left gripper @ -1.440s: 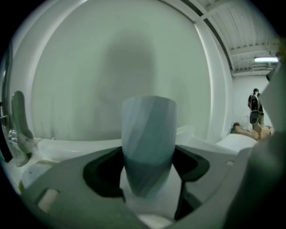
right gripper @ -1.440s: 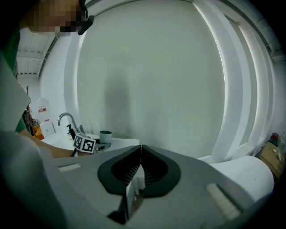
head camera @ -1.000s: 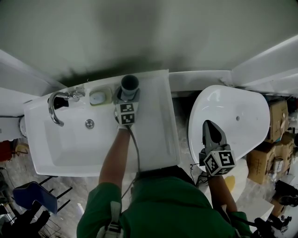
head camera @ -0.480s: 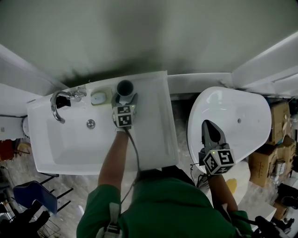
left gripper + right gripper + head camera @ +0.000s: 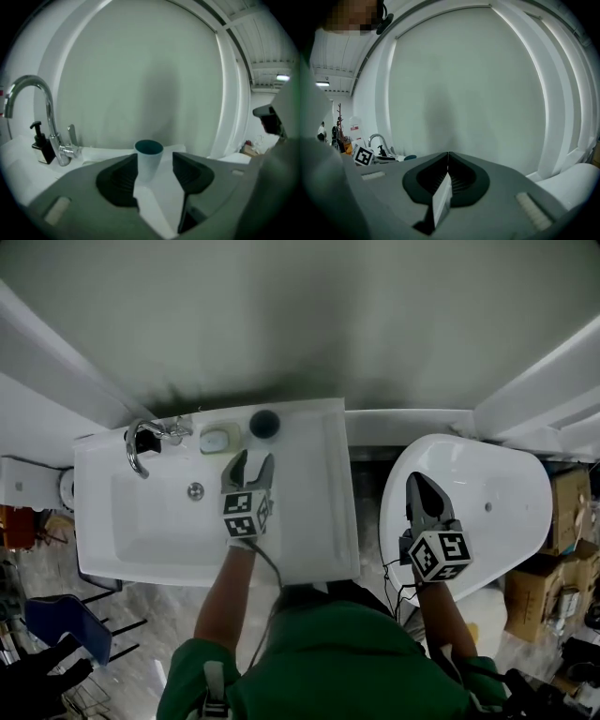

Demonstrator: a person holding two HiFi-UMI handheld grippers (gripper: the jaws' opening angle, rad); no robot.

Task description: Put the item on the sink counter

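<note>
A pale cup with a dark teal inside stands upright on the back rim of the white sink counter, right of the soap dish. My left gripper hovers over the counter a short way in front of the cup, not touching it. Its jaws are closing with nothing between them. My right gripper is shut and empty, held over a white oval fixture right of the sink.
A chrome faucet stands at the sink's back left, with a soap dish beside it and a drain in the basin. A black pump bottle sits by the faucet. Cardboard boxes lie at the right.
The left gripper let go of the cup and drew back toward me, leaving the cup standing at the back of the counter. The right gripper stayed put.
</note>
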